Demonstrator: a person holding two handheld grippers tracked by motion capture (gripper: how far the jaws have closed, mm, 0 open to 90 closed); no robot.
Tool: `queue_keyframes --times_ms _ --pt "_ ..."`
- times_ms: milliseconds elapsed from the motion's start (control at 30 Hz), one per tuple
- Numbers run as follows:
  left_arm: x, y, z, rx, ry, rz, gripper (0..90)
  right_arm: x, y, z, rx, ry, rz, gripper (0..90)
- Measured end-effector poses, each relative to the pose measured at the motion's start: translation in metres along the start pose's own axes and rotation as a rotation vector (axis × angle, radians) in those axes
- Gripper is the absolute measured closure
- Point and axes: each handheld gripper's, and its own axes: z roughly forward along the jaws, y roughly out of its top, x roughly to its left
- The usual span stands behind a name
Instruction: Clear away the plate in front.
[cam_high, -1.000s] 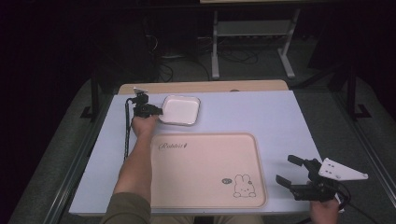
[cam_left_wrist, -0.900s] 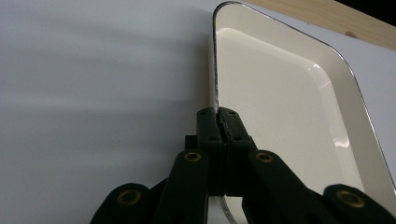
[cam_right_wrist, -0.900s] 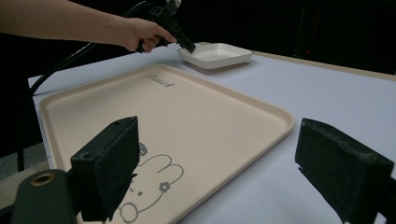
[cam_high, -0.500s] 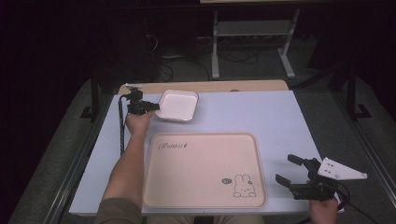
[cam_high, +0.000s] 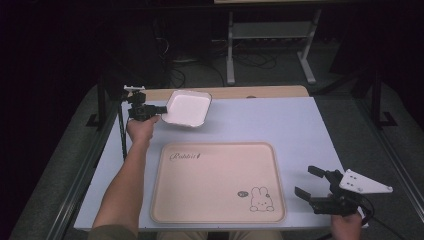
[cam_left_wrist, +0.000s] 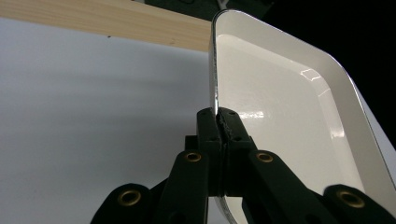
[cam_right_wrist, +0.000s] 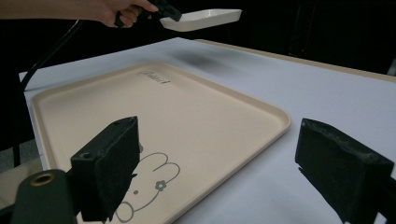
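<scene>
So my left gripper (cam_high: 159, 111) pinches the white dish (cam_high: 187, 107) by its rim, lifted clear at the far left; my right gripper (cam_high: 312, 186) waits spread, near right. Judging by the bare beige tray (cam_high: 215, 220), placing remains

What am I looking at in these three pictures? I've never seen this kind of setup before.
A person works at a table covered in white, holding a two-jaw tool in each hand. The high view looks down from above; the two others come from cameras riding on each tool, looking along its black jaws. The left hand-held gripper is clamped on the rim of a white dish, holding it in the air above the table, as the right gripper view shows. The right hand-held gripper sits open near the table's front corner, holding nothing. On the table lies a beige tray with a rabbit drawing.
</scene>
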Motion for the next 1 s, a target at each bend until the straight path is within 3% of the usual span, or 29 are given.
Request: queue_keyframes --times_ms 367,800,1000 --pt "-0.02 -0.002 -0.018 -0.01 -0.032 0.041 88.8 0.003 0.0 -0.002 0.008 -0.014 -0.013 13.0" --pt "-0.034 -0.024 -0.04 -0.019 -0.057 0.052 88.8 0.005 0.0 -0.01 -0.016 -0.016 -0.008 13.0" --pt "-0.038 -0.029 -0.056 -0.052 -0.08 0.034 88.7 0.005 0.0 -0.008 -0.006 -0.014 -0.009 13.0"
